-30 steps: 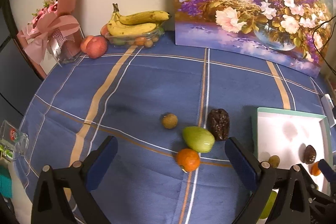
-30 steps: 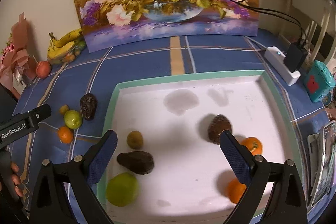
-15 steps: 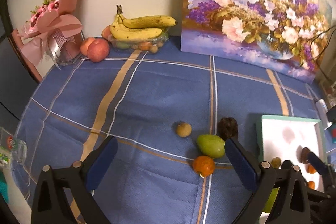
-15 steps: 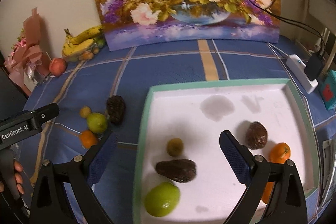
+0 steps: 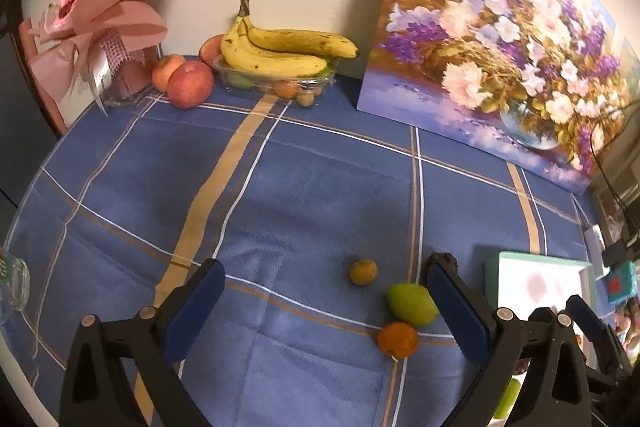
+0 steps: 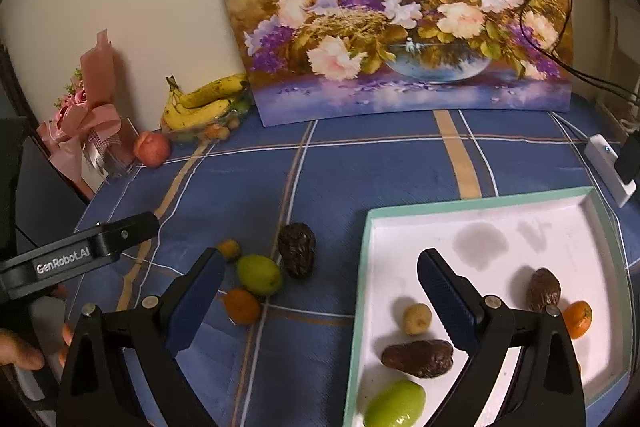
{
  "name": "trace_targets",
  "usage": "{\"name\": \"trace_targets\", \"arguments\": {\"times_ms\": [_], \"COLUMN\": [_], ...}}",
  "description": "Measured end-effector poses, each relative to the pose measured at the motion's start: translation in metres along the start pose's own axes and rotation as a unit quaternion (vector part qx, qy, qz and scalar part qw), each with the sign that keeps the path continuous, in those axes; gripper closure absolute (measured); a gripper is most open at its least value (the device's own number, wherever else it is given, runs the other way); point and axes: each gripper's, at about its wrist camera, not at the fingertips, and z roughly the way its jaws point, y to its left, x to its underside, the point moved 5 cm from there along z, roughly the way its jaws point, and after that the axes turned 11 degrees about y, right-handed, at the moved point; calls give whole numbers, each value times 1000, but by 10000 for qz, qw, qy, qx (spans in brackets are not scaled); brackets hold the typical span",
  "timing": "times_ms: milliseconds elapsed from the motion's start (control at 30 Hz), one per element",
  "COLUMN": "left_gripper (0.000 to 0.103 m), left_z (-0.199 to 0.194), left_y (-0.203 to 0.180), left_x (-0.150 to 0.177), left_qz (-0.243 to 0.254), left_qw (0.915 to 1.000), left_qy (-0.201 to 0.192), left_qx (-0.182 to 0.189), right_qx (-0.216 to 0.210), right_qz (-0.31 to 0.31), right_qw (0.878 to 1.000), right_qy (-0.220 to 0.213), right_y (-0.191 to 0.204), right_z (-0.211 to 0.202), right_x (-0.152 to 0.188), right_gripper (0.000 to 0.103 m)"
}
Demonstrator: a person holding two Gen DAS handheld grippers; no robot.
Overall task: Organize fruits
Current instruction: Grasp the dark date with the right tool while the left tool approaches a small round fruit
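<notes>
Loose on the blue checked cloth lie a small yellow fruit [image 5: 363,271], a green fruit [image 5: 412,303], an orange [image 5: 397,340] and a dark wrinkled fruit [image 6: 297,254]. My left gripper [image 5: 324,299] is open above the cloth, with these fruits near its right finger. The right gripper [image 6: 320,291] is open too, hovering between the loose fruits and the white tray [image 6: 480,227]. In the tray rest a green fruit [image 6: 395,407], two dark fruits [image 6: 418,357], a small yellow fruit [image 6: 417,318] and an orange [image 6: 578,319].
Bananas [image 5: 280,51] on a clear box, peaches [image 5: 190,85] and a pink bouquet [image 5: 100,27] stand at the back left. A flower painting [image 5: 500,47] leans on the wall. A white charger [image 6: 610,169] with cables sits right of the tray. A hand [image 6: 24,351] holds the left gripper.
Both grippers have drawn back and swung left: the loose fruits slid toward the left gripper's right finger, and the tray moved right in the right wrist view. Both stayed open.
</notes>
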Motion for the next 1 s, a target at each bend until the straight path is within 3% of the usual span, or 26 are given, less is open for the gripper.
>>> {"name": "trace_targets", "arguments": {"times_ms": [67,100,167,267,400,667,1000], "left_gripper": [1,1,4,9,12,13,13], "left_z": [5,8,15,27,44,73,92], "left_y": [4,5,5,7,14,22,34], "left_x": [-2,-3,-5,-8,-11,-16,-16], "left_qz": [-113,-146,-161,-236,-431,-593,-783], "left_qw": [9999,9998,9997,9992,9981,9961,9940], "left_qy": [53,79,146,259,408,653,765], "left_qx": [81,116,138,169,183,79,-43], "right_qx": [-8,-21,-37,-69,-94,-185,-294], "right_qz": [-10,-15,-16,-23,5,179,161], "right_qw": [10000,10000,10000,9999,9997,9979,9956], "right_qy": [6,-2,18,78,242,590,880], "right_y": [2,2,2,2,1,-7,-1], "right_z": [2,3,7,16,32,65,98], "right_x": [-3,-4,-9,-12,-14,-16,-15], "right_gripper": [10,18,25,28,42,48,48]}}
